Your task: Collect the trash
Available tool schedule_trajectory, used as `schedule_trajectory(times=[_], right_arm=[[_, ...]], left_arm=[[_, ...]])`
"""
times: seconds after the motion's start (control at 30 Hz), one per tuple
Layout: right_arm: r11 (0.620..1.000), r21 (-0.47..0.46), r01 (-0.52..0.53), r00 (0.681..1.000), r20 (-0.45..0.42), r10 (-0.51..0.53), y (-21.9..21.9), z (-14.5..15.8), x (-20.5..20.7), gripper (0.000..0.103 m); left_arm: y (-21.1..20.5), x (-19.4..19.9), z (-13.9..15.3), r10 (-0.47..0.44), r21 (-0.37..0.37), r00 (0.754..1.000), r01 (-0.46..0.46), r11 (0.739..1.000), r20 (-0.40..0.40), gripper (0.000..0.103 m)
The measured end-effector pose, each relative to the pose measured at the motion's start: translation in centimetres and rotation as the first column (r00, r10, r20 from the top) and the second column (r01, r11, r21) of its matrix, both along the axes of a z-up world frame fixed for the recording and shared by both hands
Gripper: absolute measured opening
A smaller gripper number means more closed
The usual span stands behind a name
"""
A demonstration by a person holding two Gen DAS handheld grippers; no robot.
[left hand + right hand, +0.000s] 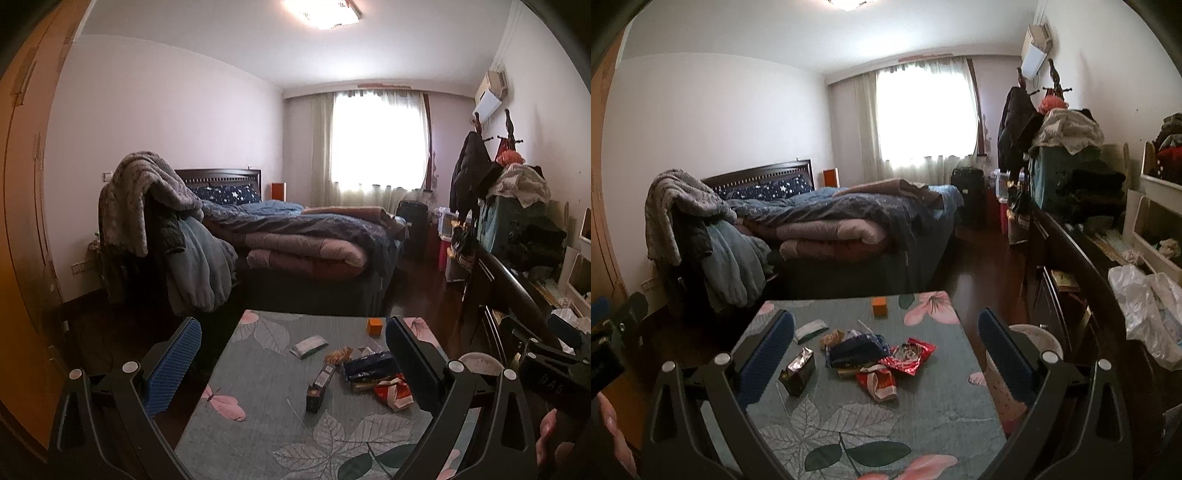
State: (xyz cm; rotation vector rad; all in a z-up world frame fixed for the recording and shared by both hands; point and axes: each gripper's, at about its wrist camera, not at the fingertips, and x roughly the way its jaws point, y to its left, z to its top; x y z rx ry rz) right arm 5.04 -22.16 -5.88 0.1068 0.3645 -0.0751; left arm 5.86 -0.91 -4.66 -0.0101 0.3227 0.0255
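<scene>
Trash (875,354) on table (923,413), bin (1034,338) beside

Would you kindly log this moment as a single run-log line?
phase: start | left gripper: open, empty | right gripper: open, empty | wrappers: on table | bin: right of table

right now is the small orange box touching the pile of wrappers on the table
Apart. The right wrist view shows the small orange box standing alone near the table's far edge, with bare floral tablecloth between it and the pile of wrappers.
</scene>
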Motion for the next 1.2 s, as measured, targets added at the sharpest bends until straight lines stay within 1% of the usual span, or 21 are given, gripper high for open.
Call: schedule_trajectory(times=[0.13, 0.17, 0.27, 0.33, 0.43, 0.57, 0.6, 0.63, 0.7, 0.77, 0.87, 0.93, 0.97, 1.0, 1.03, 1.07, 1.1, 1.13, 1.17, 1.2], right_arm=[[1.000, 0.005, -0.015, 0.998, -0.064, 0.015, 0.0, -2.5, 2.1, 0.100], [1.000, 0.003, -0.025, 0.995, -0.093, 0.025, 0.1, -3.8, 2.8, 0.100], [0.999, -0.005, -0.051, 0.985, -0.168, 0.049, 0.2, -7.4, 4.4, 0.100], [0.998, -0.012, -0.060, 0.973, -0.223, 0.056, 0.2, -10.2, 5.5, 0.100], [0.998, -0.011, -0.054, 0.955, -0.294, 0.049, 0.0, -13.8, 7.2, 0.100], [0.998, 0.013, -0.057, 0.930, -0.364, 0.058, -0.3, -17.1, 9.1, 0.100], [0.998, 0.013, -0.057, 0.925, -0.376, 0.058, -0.4, -17.7, 9.6, 0.100], [0.998, 0.010, -0.060, 0.922, -0.382, 0.059, -0.4, -18.3, 10.1, 0.100], [0.998, 0.012, -0.068, 0.917, -0.392, 0.067, -0.5, -19.0, 10.9, 0.099], [0.996, 0.030, -0.082, 0.910, -0.406, 0.087, -0.6, -19.6, 11.8, 0.099], [0.994, 0.050, -0.102, 0.899, -0.424, 0.114, -0.4, -20.5, 13.4, 0.099], [0.992, 0.052, -0.112, 0.893, -0.433, 0.124, -0.2, -21.1, 14.3, 0.099], [0.992, 0.052, -0.119, 0.890, -0.437, 0.130, 0.0, -21.4, 14.9, 0.099], [0.991, 0.055, -0.125, 0.888, -0.439, 0.136, 0.1, -21.6, 15.4, 0.099], [0.990, 0.061, -0.129, 0.885, -0.444, 0.142, 0.2, -21.9, 16.0, 0.099], [0.989, 0.071, -0.132, 0.879, -0.453, 0.150, 0.4, -22.2, 16.7, 0.099], [0.988, 0.077, -0.135, 0.876, -0.456, 0.155, 0.4, -22.4, 17.1, 0.099], [0.987, 0.083, -0.138, 0.873, -0.460, 0.161, 0.5, -22.6, 17.7, 0.099], [0.986, 0.084, -0.141, 0.871, -0.463, 0.164, 0.8, -22.8, 18.3, 0.099], [0.986, 0.081, -0.145, 0.872, -0.461, 0.166, 0.9, -22.8, 18.7, 0.099]], left_arm=[[0.3, 1.9, -2.4, -0.022, -0.008, 0.998, 0.021, 1.000, -0.051, 0.099], [0.5, 2.4, -3.4, -0.031, -0.011, 0.997, 0.031, 0.999, -0.071, 0.099], [0.6, 4.8, -7.3, -0.056, -0.008, 0.984, 0.055, 0.998, -0.168, 0.099], [0.3, 6.7, -10.4, -0.066, 0.002, 0.966, 0.069, 0.998, -0.249, 0.099], [-0.5, 9.5, -14.1, -0.084, 0.001, 0.941, 0.090, 0.996, -0.328, 0.099], [-1.8, 14.1, -18.3, -0.131, -0.051, 0.907, 0.121, 0.991, -0.400, 0.099], [-2.2, 15.5, -19.2, -0.130, -0.053, 0.897, 0.119, 0.992, -0.423, 0.099], [-2.4, 16.3, -19.7, -0.130, -0.053, 0.896, 0.119, 0.992, -0.425, 0.099], [-2.9, 17.9, -20.6, -0.118, -0.042, 0.905, 0.111, 0.993, -0.408, 0.099], [-3.4, 19.6, -21.7, -0.082, -0.004, 0.906, 0.089, 0.996, -0.414, 0.099], [-3.8, 21.4, -23.2, -0.077, 0.015, 0.900, 0.092, 0.996, -0.428, 0.098], [-3.8, 22.2, -23.8, -0.085, 0.010, 0.894, 0.100, 0.995, -0.439, 0.088], [-3.7, 22.4, -23.9, -0.090, 0.002, 0.891, 0.102, 0.995, -0.445, 0.077], [-3.6, 22.8, -24.1, -0.097, -0.011, 0.888, 0.103, 0.995, -0.450, 0.070], [-3.3, 23.2, -24.3, -0.106, -0.035, 0.881, 0.102, 0.994, -0.462, 0.065], [-2.9, 23.6, -24.5, -0.122, -0.067, 0.872, 0.102, 0.992, -0.475, 0.053], [-2.5, 23.8, -24.6, -0.140, -0.103, 0.864, 0.102, 0.989, -0.484, 0.040], [-1.9, 24.1, -24.8, -0.161, -0.150, 0.858, 0.100, 0.984, -0.488, 0.032], [-1.3, 24.2, -24.8, -0.173, -0.190, 0.857, 0.090, 0.978, -0.485, 0.022], [-0.9, 24.3, -24.8, -0.175, -0.209, 0.859, 0.082, 0.974, -0.480, 0.021]])
